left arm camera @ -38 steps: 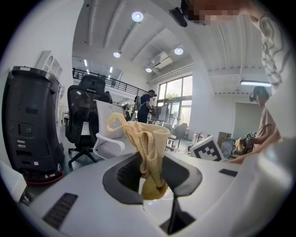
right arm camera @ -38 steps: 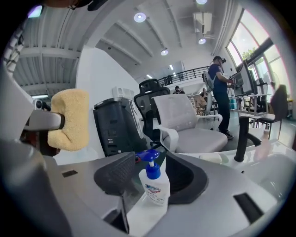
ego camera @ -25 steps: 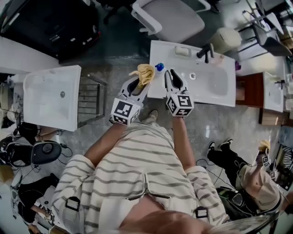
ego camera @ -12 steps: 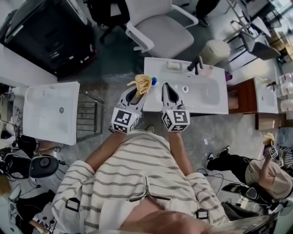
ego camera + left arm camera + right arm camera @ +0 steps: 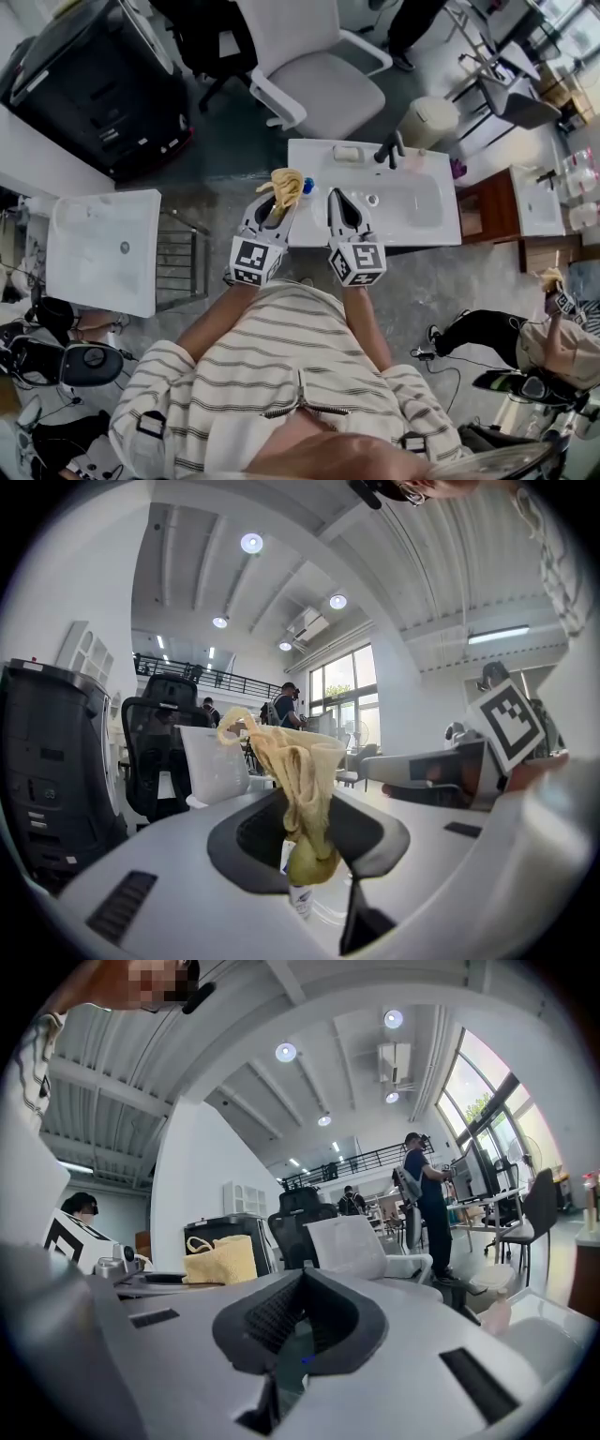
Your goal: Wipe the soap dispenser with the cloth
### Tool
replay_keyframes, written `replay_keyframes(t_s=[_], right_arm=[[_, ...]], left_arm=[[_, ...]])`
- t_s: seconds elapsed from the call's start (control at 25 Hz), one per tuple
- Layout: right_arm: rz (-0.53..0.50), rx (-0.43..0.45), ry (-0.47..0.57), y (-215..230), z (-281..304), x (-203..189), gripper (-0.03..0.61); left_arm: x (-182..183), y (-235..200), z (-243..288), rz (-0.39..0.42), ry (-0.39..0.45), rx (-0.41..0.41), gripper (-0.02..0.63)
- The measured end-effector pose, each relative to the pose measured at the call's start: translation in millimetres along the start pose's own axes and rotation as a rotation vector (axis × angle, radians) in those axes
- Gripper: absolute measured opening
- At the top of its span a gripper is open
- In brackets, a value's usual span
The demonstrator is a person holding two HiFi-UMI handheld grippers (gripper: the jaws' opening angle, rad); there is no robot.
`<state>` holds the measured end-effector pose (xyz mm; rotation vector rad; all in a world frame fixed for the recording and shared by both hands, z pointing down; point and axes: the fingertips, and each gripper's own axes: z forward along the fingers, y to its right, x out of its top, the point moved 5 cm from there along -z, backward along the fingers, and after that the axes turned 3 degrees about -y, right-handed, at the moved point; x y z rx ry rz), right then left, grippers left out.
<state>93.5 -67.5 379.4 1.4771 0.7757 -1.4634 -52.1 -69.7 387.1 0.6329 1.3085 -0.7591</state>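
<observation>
Left gripper [image 5: 274, 199] clamps the limp, soft yellow cloth [image 5: 284, 180], bunched just over the small blue-capped soap dispenser [image 5: 307, 186] by the white washbasin top's [image 5: 422, 220] left edge. Right gripper [image 5: 336, 195] is closed, empty. Bottle looks light, probably tippy: steady its body.

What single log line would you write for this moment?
left gripper: shut on yellow cloth | right gripper: shut, empty | soap dispenser: on sink counter

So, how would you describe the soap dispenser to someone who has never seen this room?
Find the white washbasin with the black faucet, in front of the person. At its left end, right beside the yellow cloth in the left gripper, is the soap dispenser. Only it has a bright blue top.
</observation>
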Motion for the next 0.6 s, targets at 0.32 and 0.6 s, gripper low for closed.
replay_keyframes(t_s=[0.32, 0.6], right_arm=[[0.006, -0.010, 0.013, 5.6, -5.6, 1.3, -0.015], [0.018, -0.008, 0.016, -2.0, -4.6, -2.6, -0.015]], left_arm=[[1.3, 3.9, 2.8, 0.015, 0.005, 0.000, 0.112], [-1.6, 0.0, -2.5, 0.025, 0.004, -0.005, 0.112]])
